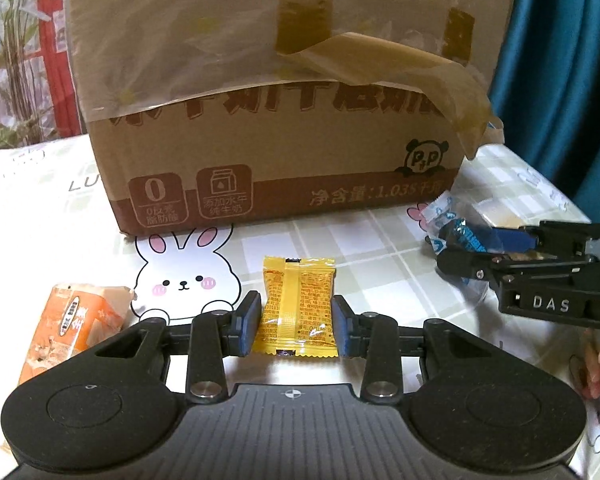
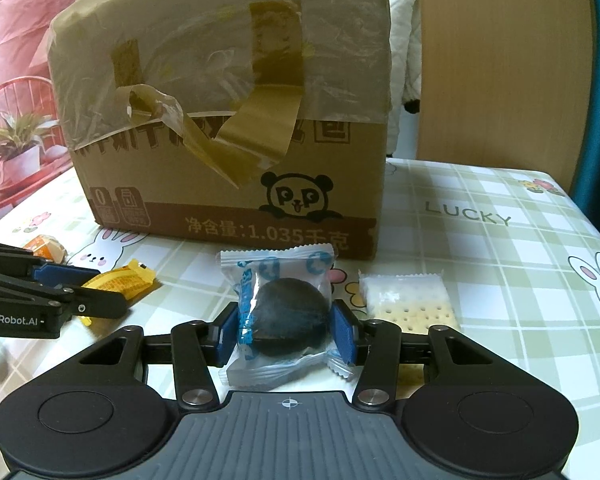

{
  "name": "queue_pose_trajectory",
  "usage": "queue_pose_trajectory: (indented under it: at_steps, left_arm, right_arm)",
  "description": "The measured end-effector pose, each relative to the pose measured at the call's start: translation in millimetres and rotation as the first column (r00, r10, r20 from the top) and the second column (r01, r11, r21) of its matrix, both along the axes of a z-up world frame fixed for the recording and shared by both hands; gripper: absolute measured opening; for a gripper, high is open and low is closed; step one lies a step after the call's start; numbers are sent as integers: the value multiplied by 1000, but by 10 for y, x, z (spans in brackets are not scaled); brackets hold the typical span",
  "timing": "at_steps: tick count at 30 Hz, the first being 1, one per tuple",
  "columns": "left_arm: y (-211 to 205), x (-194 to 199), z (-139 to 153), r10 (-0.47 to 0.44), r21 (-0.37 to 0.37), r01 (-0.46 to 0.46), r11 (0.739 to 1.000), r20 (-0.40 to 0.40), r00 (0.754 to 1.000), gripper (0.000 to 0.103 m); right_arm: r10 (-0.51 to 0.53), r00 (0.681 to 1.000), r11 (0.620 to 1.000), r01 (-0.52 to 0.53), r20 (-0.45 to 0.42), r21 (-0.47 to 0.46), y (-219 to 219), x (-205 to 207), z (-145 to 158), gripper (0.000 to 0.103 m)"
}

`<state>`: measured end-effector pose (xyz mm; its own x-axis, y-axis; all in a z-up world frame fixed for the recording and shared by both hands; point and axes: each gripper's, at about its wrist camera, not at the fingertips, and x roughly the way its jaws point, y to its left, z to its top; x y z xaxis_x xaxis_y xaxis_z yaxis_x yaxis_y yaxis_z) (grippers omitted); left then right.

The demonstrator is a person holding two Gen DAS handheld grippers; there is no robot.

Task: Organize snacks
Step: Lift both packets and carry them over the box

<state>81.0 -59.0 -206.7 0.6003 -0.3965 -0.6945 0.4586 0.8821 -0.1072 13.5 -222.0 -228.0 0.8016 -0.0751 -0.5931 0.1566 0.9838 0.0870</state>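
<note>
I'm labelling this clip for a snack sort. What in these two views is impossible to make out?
- Cardboard box contents: both views, closed flap and taped plastic cover it.
- Box lettering: both views, plastic film hangs over the top line.
- Orange packet: left wrist view, the left claw body covers its lower part.
- Cracker packet: right wrist view, near end behind the right claw.
- Yellow packet print: too small.

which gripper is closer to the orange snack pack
Left. The orange snack pack lies just beside the left gripper, which is shut on a yellow packet. The right gripper is across the table, gripping a dark cookie pack.
</note>
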Motion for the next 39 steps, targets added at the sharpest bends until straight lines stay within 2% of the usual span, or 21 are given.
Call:
queue_pose_trajectory:
  at_steps: [7,12,16,18,25,31,35,39]
  left_arm:
    - [59,-25,24,9,-16,-9,1000,-3,1000,41]
    - [123,29,40,26,-63,-28,998,-39,999,39]
    - [155,12,63,60,-38,-61,997,-37,997,39]
    - [214,-9,89,76,-53,-78,996,-37,996,39]
    - [403,-170,312,98,-85,-95,992,38,994,39]
    - [554,-287,491,121,-138,-110,984,79,989,39]
    - [610,-334,701,133,-189,-108,976,127,983,39]
    - [619,-345,1006,127,-245,-74,967,205,970,39]
  right_arm:
    - [7,1000,1000,-7,-1,2,2,5,-4,45]
    - [24,1000,1000,-24,0,9,0,1,1,45]
    - [47,999,999,-47,3,15,3,-9,6,44]
    - [60,998,998,-60,2,8,25,-11,11,44]
    - [116,993,993,-115,7,-18,108,-45,57,43]
    - [139,989,990,-141,54,22,150,-209,202,43]
    - [185,977,982,-187,102,9,234,-352,425,43]
    - [252,950,968,-247,186,-49,346,-423,810,43]
